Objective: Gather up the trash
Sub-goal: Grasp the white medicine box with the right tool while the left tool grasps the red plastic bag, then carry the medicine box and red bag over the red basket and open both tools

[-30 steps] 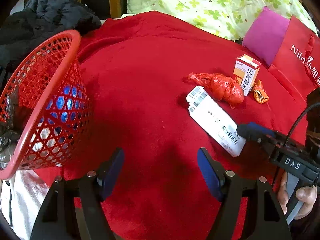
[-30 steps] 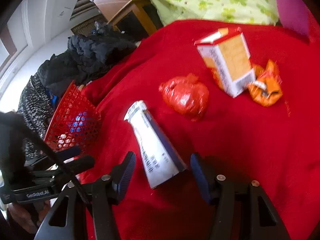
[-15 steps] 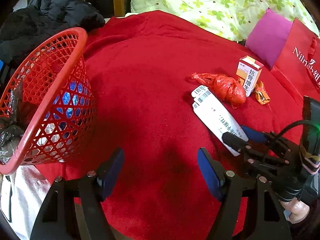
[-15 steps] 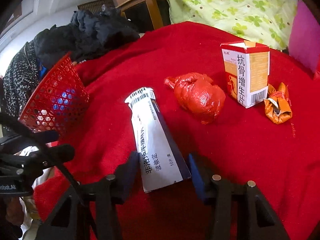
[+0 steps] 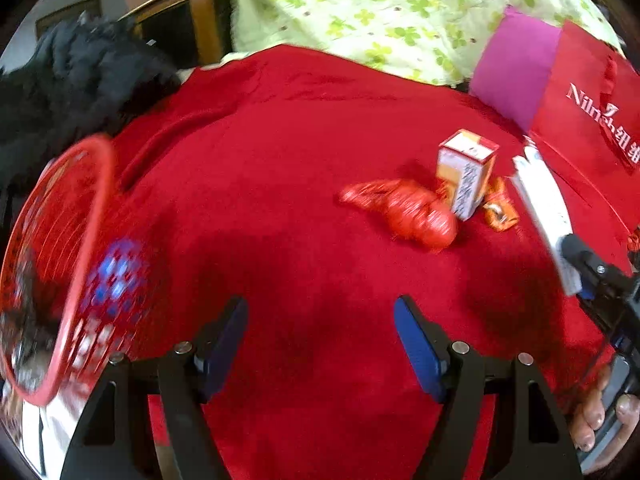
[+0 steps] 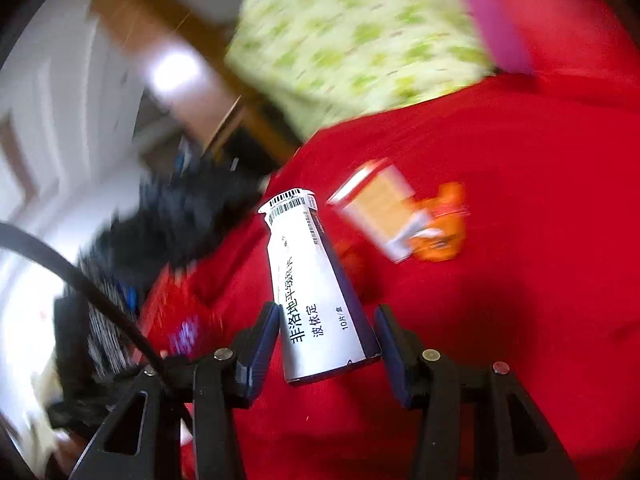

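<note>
Lifted off the red bed cover since a second ago, white medicine box now sits clamped in right gripper jaws; left gripper jaws wide, empty; carry box level over red basket, then release.

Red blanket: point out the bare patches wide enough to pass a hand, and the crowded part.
Bare: the wide stretch of red blanket between the red basket and the crumpled red bag. Crowded: the bag, the upright box and the orange wrapper sit bunched together.
</note>
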The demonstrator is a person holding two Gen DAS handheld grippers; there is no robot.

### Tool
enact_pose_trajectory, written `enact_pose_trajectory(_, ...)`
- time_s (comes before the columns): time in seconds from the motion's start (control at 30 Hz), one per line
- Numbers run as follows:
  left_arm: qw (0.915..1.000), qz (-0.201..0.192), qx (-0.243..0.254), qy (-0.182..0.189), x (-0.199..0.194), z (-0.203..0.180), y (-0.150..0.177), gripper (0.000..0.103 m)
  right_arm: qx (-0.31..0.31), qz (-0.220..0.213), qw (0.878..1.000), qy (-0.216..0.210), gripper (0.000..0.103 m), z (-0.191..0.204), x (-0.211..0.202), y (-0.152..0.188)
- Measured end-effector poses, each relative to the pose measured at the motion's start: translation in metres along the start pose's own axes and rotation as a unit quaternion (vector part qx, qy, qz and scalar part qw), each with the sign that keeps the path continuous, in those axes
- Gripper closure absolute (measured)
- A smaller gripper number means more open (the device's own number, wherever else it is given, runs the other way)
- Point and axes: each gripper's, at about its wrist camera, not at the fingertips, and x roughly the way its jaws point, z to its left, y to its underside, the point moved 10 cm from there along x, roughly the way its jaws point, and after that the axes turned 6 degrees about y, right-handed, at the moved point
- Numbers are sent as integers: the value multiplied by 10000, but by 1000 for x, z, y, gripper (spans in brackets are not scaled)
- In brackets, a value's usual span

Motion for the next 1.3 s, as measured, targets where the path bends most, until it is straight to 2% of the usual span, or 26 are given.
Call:
enact_pose_trajectory(0.13,9997,-30,106,218,25,-24,-25,27,685,-434,9959,397,51,-41,-20,-16)
enact_pose_trajectory(0.23,9994,-6,52,351,46,-41,-41,27,903,-484,9920,741,51,-61,-25,-20)
enact_pose_trajectory(0.33,9991,-76,60,423,60,-55,-57,27,880,-435,9905,962,51,-65,-24,-19)
enact_pose_trajectory(0.43,9983,3,26,582,70,-67,-62,24,728,-410,9914,1004,51,-61,-21,-18)
enact_pose_trajectory(0.6,9984,152,65,548,85,-76,-57,24,786,-399,9915,958,51,-62,-21,-20)
enact_pose_trajectory(0.63,9985,176,86,513,87,-75,-55,27,820,-387,9914,944,51,-63,-19,-21)
enact_pose_trajectory(0.67,9983,193,97,538,89,-75,-54,48,855,-379,9912,932,51,-65,-20,-20)
enact_pose_trajectory(0.73,9979,224,89,599,89,-74,-52,51,865,-389,9912,928,51,-66,-21,-20)
enact_pose_trajectory(0.93,9981,-11,102,608,60,-69,-49,56,725,-439,9915,986,51,-62,-21,-20)
enact_pose_trajectory(1.3,9958,-755,99,501,-37,-49,-47,56,222,-593,9907,1208,51,-45,-24,-20)
